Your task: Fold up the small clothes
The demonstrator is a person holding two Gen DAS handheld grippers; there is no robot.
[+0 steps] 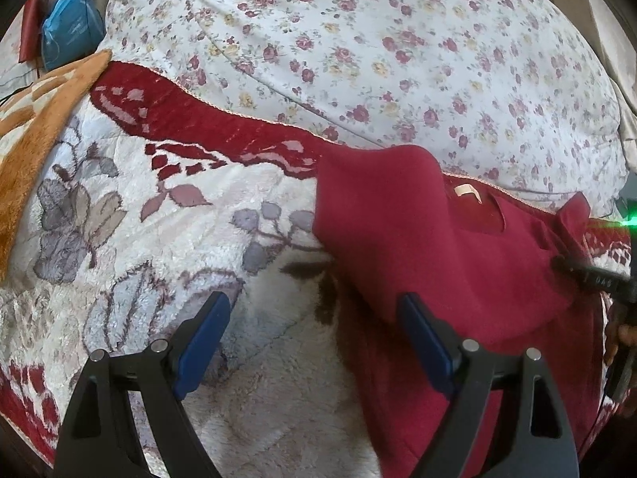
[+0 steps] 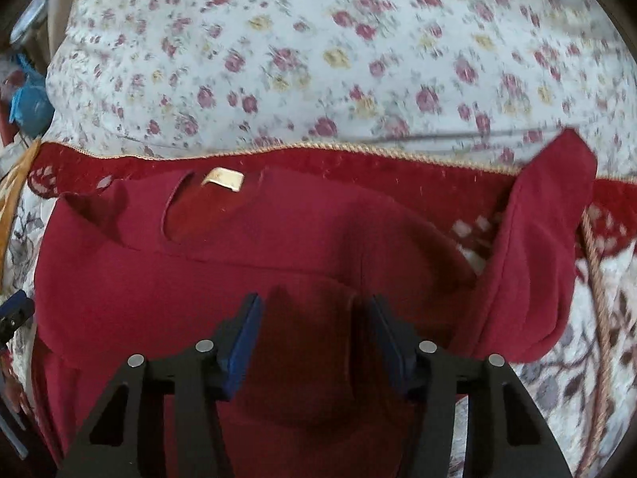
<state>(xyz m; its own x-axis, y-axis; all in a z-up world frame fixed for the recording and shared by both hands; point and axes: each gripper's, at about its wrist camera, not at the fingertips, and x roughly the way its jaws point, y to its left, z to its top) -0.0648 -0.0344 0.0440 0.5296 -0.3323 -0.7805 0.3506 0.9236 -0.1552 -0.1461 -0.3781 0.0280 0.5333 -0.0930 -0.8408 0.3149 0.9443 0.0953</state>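
Note:
A dark red small top (image 2: 239,271) lies on a plush flowered blanket (image 1: 159,219), neckline and cream label (image 2: 223,178) toward the far side. One sleeve (image 2: 549,239) sticks out to the right with its end turned up. My right gripper (image 2: 316,310) hovers low over the middle of the top; its blue pads (image 2: 247,330) stand apart with a soft hump of red cloth between them, not pressed. My left gripper (image 1: 314,314) is open wide over the left edge of the top (image 1: 398,219), one pad above the blanket and one above red cloth.
A floral quilt (image 1: 358,40) bulges behind the blanket's red border (image 2: 358,167). An orange fleece (image 1: 40,127) lies at the left, with a blue bag (image 1: 71,36) beyond it. A hand (image 1: 621,338) shows at the right edge.

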